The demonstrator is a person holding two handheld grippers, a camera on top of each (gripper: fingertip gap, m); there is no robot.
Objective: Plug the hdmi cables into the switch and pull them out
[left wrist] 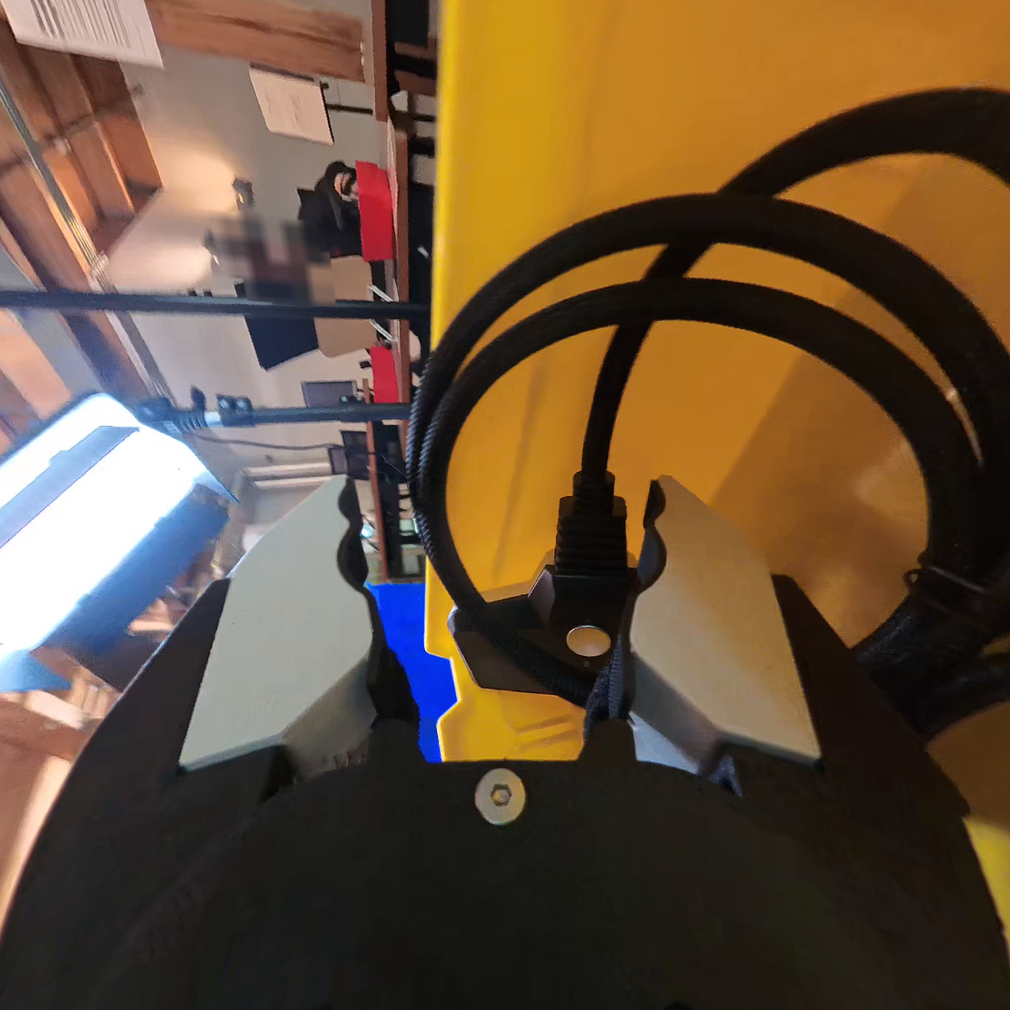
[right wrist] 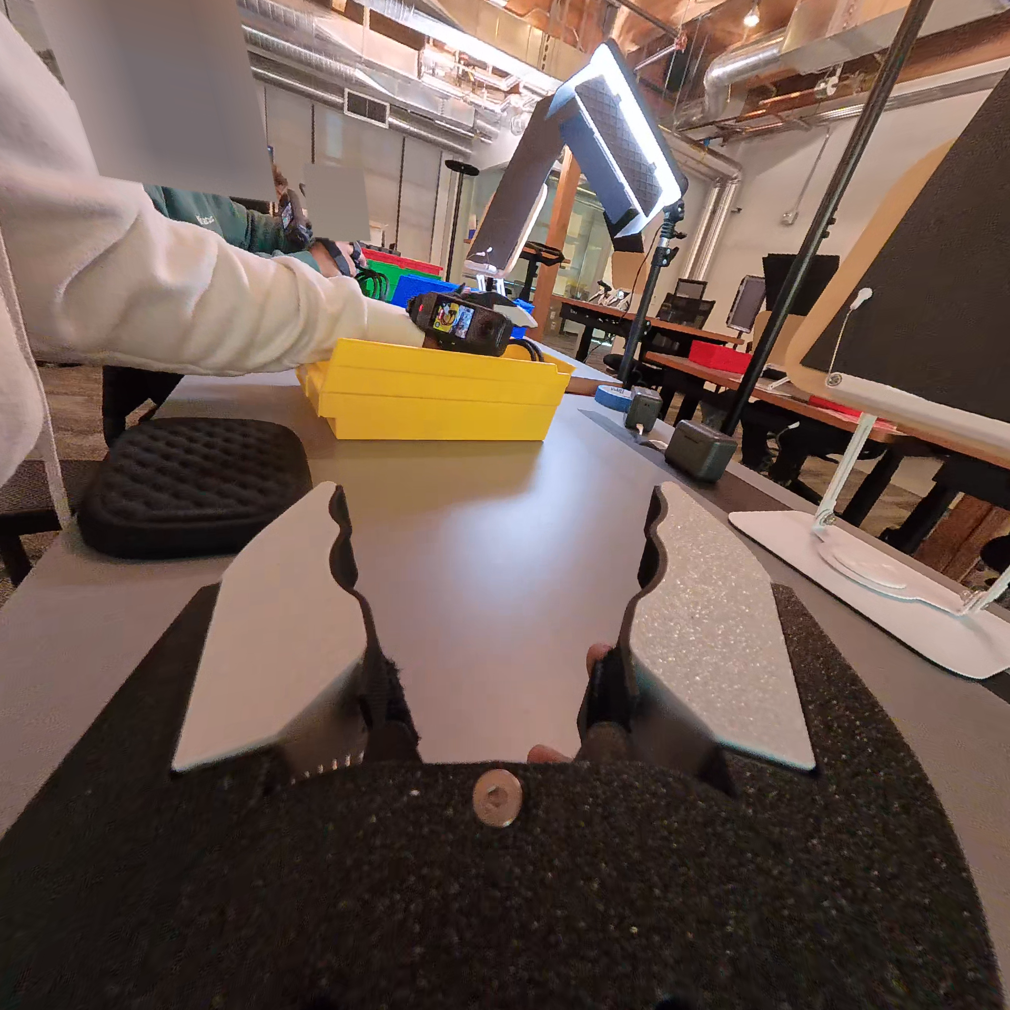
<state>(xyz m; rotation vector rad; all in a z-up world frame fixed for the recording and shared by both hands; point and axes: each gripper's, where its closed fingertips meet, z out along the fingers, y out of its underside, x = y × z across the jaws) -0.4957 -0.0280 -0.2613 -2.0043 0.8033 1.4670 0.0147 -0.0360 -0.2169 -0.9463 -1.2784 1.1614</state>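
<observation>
Over on the left, a person's cream sleeve (right wrist: 180, 295) reaches across the grey table (right wrist: 492, 519) into a yellow bin (right wrist: 437, 404), carrying the left gripper (right wrist: 470, 328), whose camera body sits just over the bin's rim. A black quilted cushion (right wrist: 191, 486) lies on the table near the bin's front corner.

Inside the bin, seen from the left wrist view, the left gripper (left wrist: 503, 524) is turned on its side, its grey fingers (left wrist: 289, 628) spread wide with nothing pinched between them. Between them, close against the far finger, lies the HDMI switch (left wrist: 524, 645): a small black angular box with a round silver button on top. One HDMI cable (left wrist: 593, 524) is plugged into it, black plug with a ribbed strain relief, and its braided black cord curls in loose loops (left wrist: 710, 246) against the bin's yellow wall (left wrist: 546, 164), bundled at the right edge.

Nearer, the right gripper (right wrist: 492, 524) hovers low over bare table, fingers wide apart and empty, well short of the bin. To the right stand two small dark boxes (right wrist: 702, 448), a blue tape roll (right wrist: 615, 394) and a white stand base (right wrist: 874, 601).
</observation>
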